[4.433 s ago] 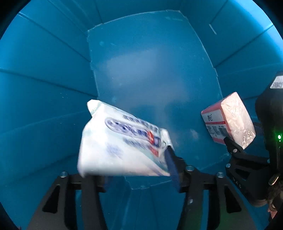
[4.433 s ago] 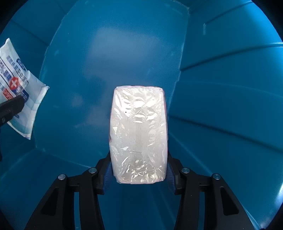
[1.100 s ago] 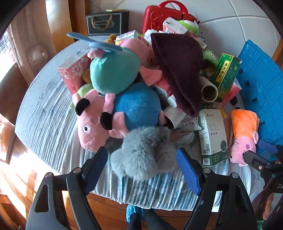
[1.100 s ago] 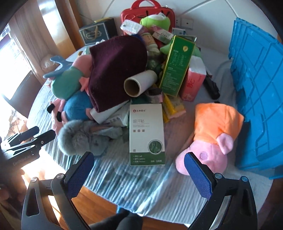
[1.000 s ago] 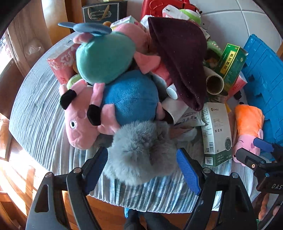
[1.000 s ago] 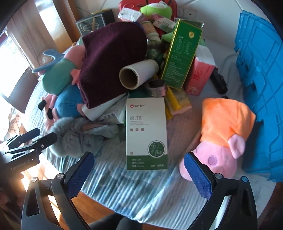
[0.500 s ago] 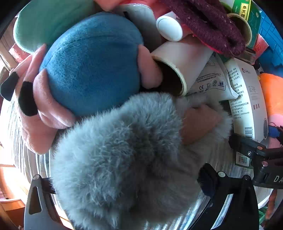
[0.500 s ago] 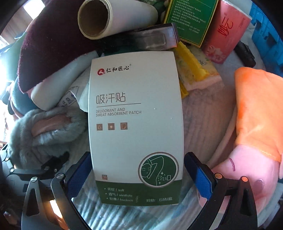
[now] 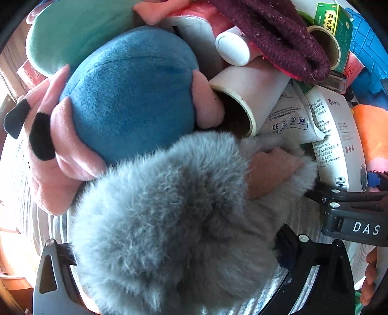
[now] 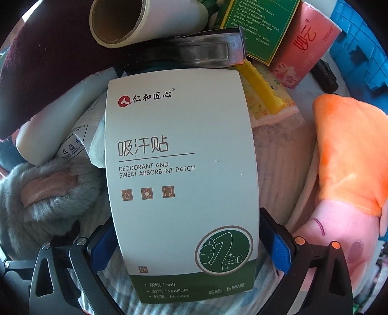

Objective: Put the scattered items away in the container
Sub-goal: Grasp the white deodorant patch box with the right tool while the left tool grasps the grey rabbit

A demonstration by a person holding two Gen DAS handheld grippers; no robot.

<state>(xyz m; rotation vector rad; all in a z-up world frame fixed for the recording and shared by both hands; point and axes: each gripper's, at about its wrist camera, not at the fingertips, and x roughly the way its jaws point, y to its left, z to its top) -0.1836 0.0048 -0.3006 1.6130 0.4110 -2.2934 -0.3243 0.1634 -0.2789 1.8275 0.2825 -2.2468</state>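
A grey fluffy toy (image 9: 169,206) lies at the near edge of the pile and fills the left wrist view. My left gripper (image 9: 169,249) points steeply down astride it, jaws wide and closing; the fur hides the left pad and brushes the right one. A white and green deodorant patch box (image 10: 179,169) lies flat on the striped cloth. My right gripper (image 10: 191,252) stands open, with its blue pads (image 10: 281,252) just clear of the box's long sides. The blue container (image 10: 359,48) stands at the far right.
A blue and pink plush (image 9: 131,97) crowds the fluffy toy's far side. An orange and pink pig plush (image 10: 349,157) lies right of the box. A cardboard roll (image 10: 135,19), a maroon knit (image 9: 266,31), a green carton (image 10: 262,24) and a pink tissue pack (image 10: 303,46) are heaped behind.
Both grippers have left the blue container without the packs they held there. They have sunk onto the pile: the left now straddles the fluffy toy, the right the white box.
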